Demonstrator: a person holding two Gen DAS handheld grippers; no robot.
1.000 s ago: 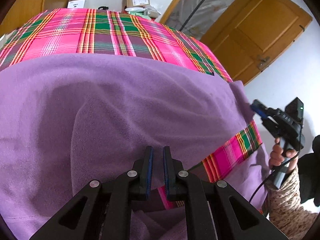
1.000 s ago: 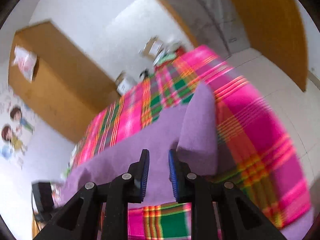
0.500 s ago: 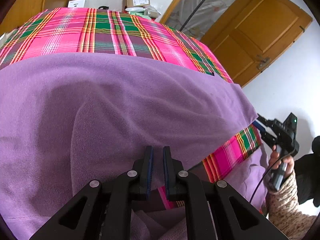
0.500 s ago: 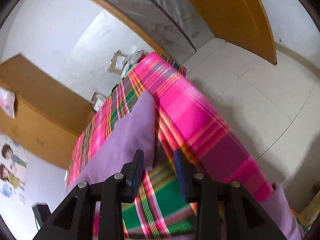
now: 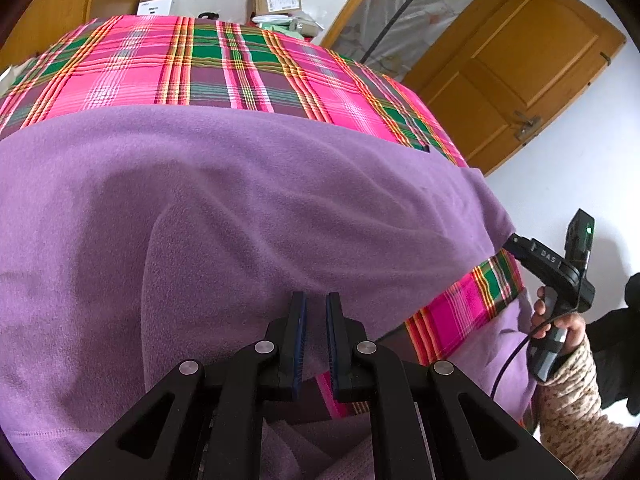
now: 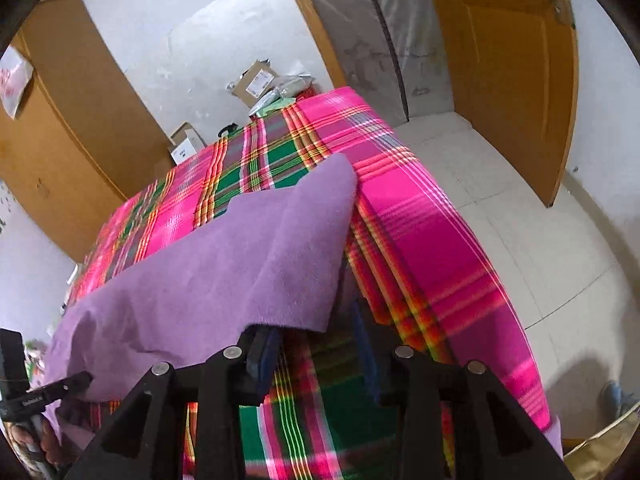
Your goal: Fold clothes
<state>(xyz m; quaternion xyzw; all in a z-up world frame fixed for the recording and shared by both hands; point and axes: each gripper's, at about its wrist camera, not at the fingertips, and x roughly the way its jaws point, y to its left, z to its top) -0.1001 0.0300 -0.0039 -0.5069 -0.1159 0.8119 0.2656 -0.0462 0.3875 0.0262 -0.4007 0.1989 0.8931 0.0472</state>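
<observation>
The left gripper (image 5: 316,312) pinched the near edge of the purple fleece garment (image 5: 248,216), which lay across the plaid sheet (image 5: 224,76). The right gripper (image 6: 316,344), jaws spread, sat under the garment's corner at the sheet's edge, where half a second earlier it was narrower and clear of the cloth. The fold looked mid-setup; next, that corner needs clamping.

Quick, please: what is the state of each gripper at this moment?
Left gripper: shut on the purple fleece garment.
Right gripper: open, holding nothing; the garment's edge drapes over its left finger.
</observation>
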